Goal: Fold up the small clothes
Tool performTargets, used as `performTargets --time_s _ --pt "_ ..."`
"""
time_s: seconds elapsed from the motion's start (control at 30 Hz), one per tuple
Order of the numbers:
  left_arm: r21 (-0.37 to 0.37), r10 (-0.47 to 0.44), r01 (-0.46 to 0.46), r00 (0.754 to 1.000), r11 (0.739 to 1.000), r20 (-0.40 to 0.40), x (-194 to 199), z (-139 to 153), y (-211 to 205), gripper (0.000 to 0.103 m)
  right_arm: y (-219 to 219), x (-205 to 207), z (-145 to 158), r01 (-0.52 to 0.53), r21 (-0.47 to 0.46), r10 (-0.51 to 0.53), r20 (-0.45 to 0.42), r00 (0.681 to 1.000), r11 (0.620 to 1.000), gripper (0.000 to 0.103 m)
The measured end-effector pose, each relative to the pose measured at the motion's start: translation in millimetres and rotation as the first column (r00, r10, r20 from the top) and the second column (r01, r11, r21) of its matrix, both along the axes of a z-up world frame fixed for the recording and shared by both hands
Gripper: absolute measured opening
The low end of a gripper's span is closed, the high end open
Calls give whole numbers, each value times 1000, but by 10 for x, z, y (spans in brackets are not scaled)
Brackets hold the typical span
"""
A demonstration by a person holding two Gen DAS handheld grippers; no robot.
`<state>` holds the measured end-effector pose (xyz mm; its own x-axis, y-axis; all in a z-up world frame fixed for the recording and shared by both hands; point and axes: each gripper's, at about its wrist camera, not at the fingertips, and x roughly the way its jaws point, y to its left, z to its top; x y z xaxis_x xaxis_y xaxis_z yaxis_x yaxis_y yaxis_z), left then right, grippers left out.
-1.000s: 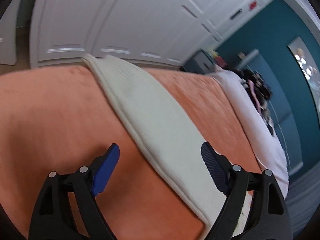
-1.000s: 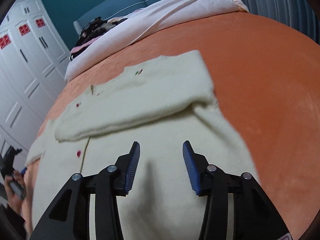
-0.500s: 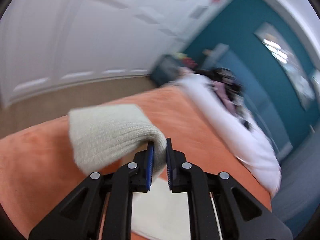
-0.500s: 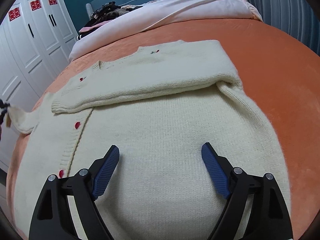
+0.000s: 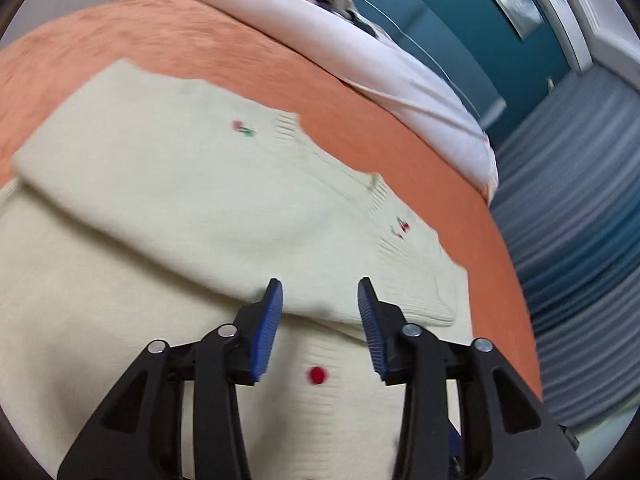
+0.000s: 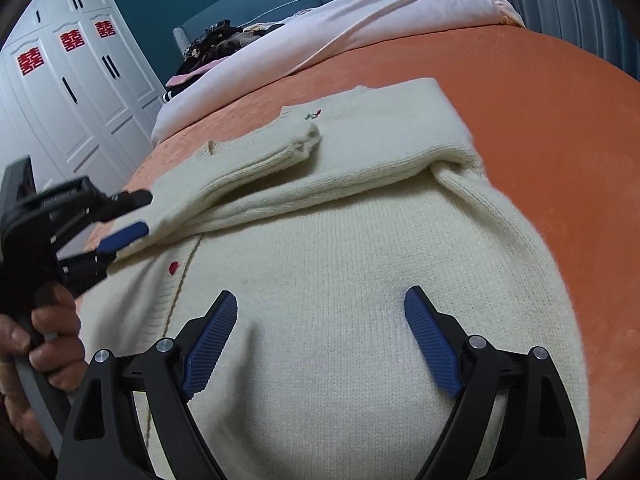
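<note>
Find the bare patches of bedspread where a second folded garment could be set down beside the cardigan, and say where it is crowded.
Bare bedspread lies right of the cardigan, toward the curtain side. A narrower strip runs between the cardigan's collar and the duvet. It is crowded on the cardigan's left, where the left gripper works at the folded sleeve.

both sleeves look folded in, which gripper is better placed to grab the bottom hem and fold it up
Right, probably. The right gripper hangs open over the cream knit cardigan's lower body, nearest the hem. The left gripper is up by the folded sleeve, open, near the red button.
</note>
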<state>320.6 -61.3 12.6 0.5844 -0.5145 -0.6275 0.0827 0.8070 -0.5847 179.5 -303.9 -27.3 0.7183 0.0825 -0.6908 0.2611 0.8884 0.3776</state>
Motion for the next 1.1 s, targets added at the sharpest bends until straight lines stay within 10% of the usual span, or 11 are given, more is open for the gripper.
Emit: performTargets --time_s 0.13,0.37,0.5,0.53,0.6,0.77,0.9,1.0,1.1 --pt "7 142 -143 989 990 45 53 151 649 58 -70 127 245 30 31 -32 71 997 999 83" --pt "-172 254 -277 956 945 -144 178 -215 1352 58 -102 1114 284 21 123 -21 -5 1000 992 81" --pt "-258 261 -301 949 918 -179 59 -237 1480 59 67 1452 153 24 79 -16 -105 994 997 47" --pt "-283 268 -314 944 906 -190 34 -242 1500 59 111 1496 194 -17 82 25 -95 995 997 15" --pt "-303 279 -327 941 895 -191 71 -219 1521 59 95 1482 422 -34 121 35 -7 999 992 11" --pt "-171 301 -314 948 934 -102 234 -83 1507 58 -129 1267 1041 -27 91 8 201 980 996 10" --pt "-49 339 -345 936 937 -97 266 -354 1451 36 -397 1542 80 -3 52 12 -175 984 999 10" --pt "43 330 -331 944 943 13 170 -396 1360 26 -298 1355 197 22 -44 -26 -101 995 999 14" --pt "-16 343 -343 939 939 25 119 -476 1474 25 -21 1237 599 88 -140 -87 13 996 986 19"
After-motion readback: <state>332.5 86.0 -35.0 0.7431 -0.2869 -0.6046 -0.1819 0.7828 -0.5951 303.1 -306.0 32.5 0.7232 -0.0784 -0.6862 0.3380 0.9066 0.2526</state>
